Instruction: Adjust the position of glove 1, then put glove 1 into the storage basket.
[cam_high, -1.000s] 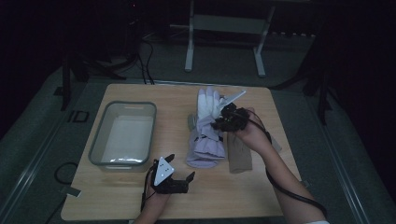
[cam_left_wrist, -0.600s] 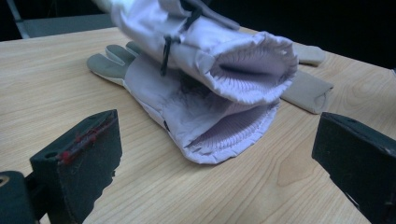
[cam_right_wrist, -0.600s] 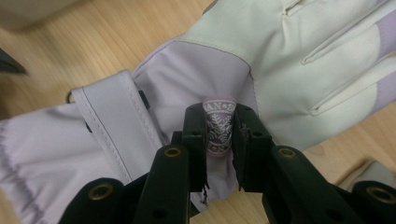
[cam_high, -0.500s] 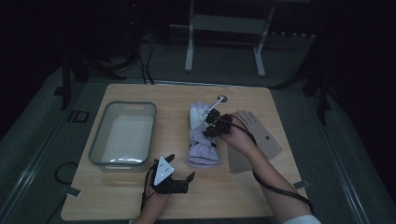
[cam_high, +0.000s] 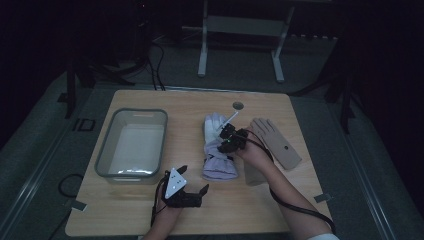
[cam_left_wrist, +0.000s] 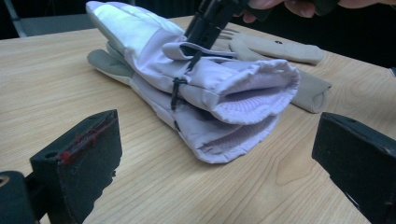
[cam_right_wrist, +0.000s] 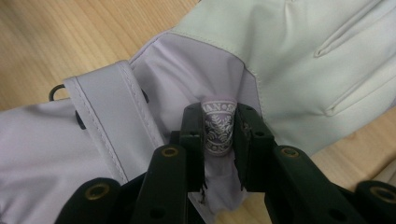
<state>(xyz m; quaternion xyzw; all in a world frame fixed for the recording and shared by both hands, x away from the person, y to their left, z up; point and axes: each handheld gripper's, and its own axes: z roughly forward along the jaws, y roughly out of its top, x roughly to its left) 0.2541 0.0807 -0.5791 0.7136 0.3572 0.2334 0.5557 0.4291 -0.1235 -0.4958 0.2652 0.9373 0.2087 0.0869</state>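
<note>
Two lilac and white padded gloves (cam_high: 215, 157) lie stacked at the table's middle, cuffs toward the person. My right gripper (cam_high: 226, 141) comes down on the top glove (cam_right_wrist: 289, 56) and is shut on a pinched fold of its lilac fabric, with a round logo patch (cam_right_wrist: 218, 126) between the pads. In the left gripper view that same gripper (cam_left_wrist: 205, 28) presses into the top glove (cam_left_wrist: 224, 93). My left gripper (cam_high: 195, 179) rests on the table near the front edge, open and empty, its jaws (cam_left_wrist: 219, 158) pointing at the glove cuffs.
A pair of beige gloves (cam_high: 275, 142) lies just right of the lilac pair, partly under the right hand. A clear grey-rimmed bin (cam_high: 102, 160) stands at the left. A round hole (cam_high: 238, 106) sits near the table's far edge.
The right hand has come down and toward the left with the top lilac glove, laying it lower on the pile. The beige glove beside it is now uncovered. The left gripper has stayed put.
</note>
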